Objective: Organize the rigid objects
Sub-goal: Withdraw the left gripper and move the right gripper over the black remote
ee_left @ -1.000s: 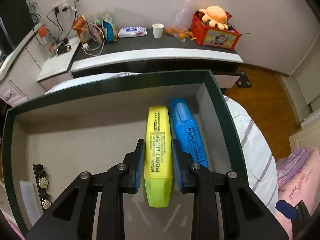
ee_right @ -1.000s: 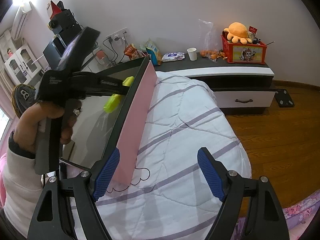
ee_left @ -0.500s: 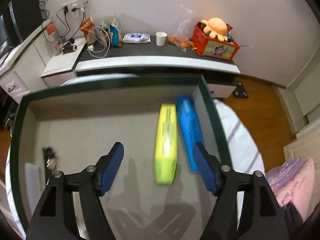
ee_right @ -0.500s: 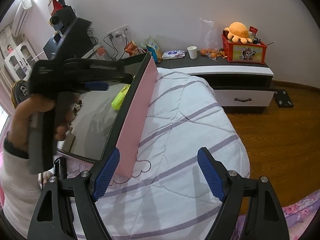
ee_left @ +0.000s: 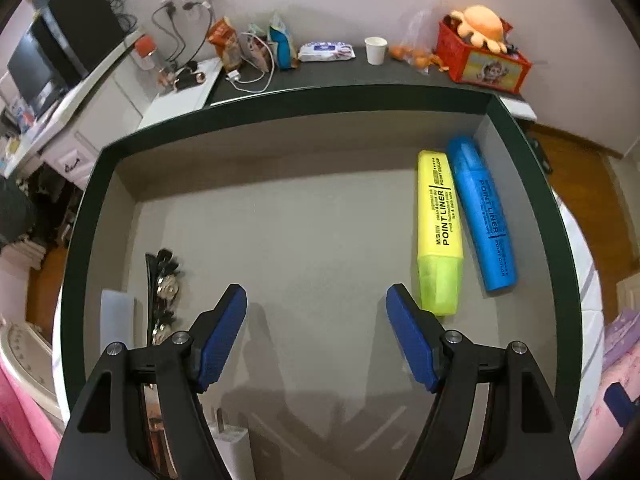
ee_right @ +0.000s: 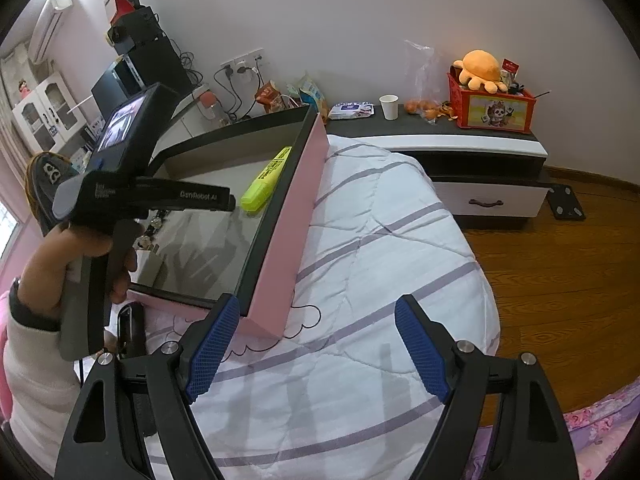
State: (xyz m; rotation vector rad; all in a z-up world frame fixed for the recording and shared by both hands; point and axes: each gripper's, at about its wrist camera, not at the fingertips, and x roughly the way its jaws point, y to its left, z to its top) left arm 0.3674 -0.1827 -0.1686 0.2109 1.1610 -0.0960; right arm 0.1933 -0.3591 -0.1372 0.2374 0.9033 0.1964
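Observation:
A yellow highlighter (ee_left: 438,232) lies flat in the pink box with the dark green rim (ee_left: 304,98), beside a blue highlighter (ee_left: 482,212) against the right wall. My left gripper (ee_left: 316,300) is open and empty, above the box floor to the left of the yellow highlighter. A dark hair clip (ee_left: 162,288) lies at the box's left side. In the right wrist view the box (ee_right: 296,216) stands on the bed, with the yellow highlighter (ee_right: 266,180) inside and the left gripper's body (ee_right: 160,196) over it. My right gripper (ee_right: 316,320) is open and empty above the bed.
A white quilt with purple stripes (ee_right: 380,248) covers the bed. A dark-topped cabinet (ee_right: 460,136) behind holds a paper cup (ee_right: 389,107), snacks and a red toy crate (ee_right: 492,108). A white charger (ee_left: 232,444) lies at the box's near edge. Wooden floor (ee_right: 560,264) is to the right.
My left gripper has opened, let go of the yellow highlighter next to the blue one, and drawn back and to the left. My right gripper has stayed put.

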